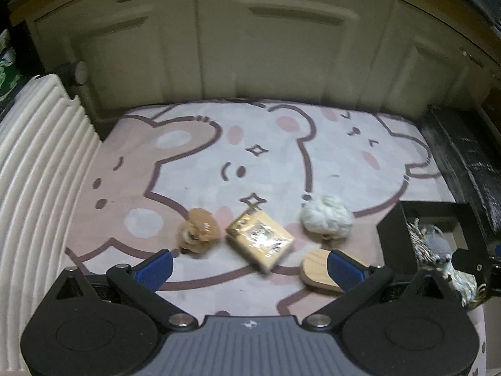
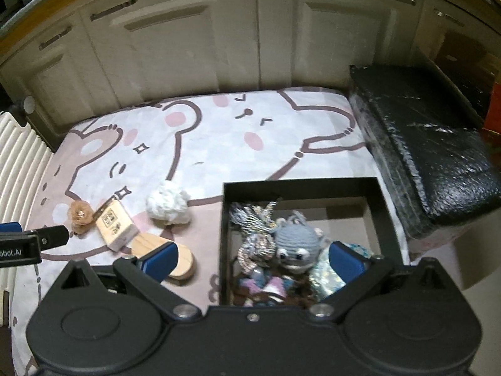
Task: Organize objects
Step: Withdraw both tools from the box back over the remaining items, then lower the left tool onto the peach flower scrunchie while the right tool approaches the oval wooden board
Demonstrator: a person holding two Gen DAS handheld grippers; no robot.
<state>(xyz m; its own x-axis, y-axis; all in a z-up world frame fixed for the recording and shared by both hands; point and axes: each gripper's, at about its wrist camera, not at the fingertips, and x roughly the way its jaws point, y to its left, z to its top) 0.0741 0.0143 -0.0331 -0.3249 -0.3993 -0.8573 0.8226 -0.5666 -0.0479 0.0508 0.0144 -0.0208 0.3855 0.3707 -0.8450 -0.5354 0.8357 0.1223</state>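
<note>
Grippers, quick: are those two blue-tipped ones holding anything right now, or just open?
Left gripper: open, holding nothing, above the pink bear-print mat.
Right gripper: open, holding nothing, over the black square box.

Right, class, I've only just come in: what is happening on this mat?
A person with a gripper in each hand is tidying small things into a black box. Both grippers are open and hold nothing. The right gripper hovers over the box, which already holds a grey crochet toy and other trinkets. The left gripper points at four things lying on the bear mat: a brown flower, a yellow card pack, a white pompom and a wooden piece.
</note>
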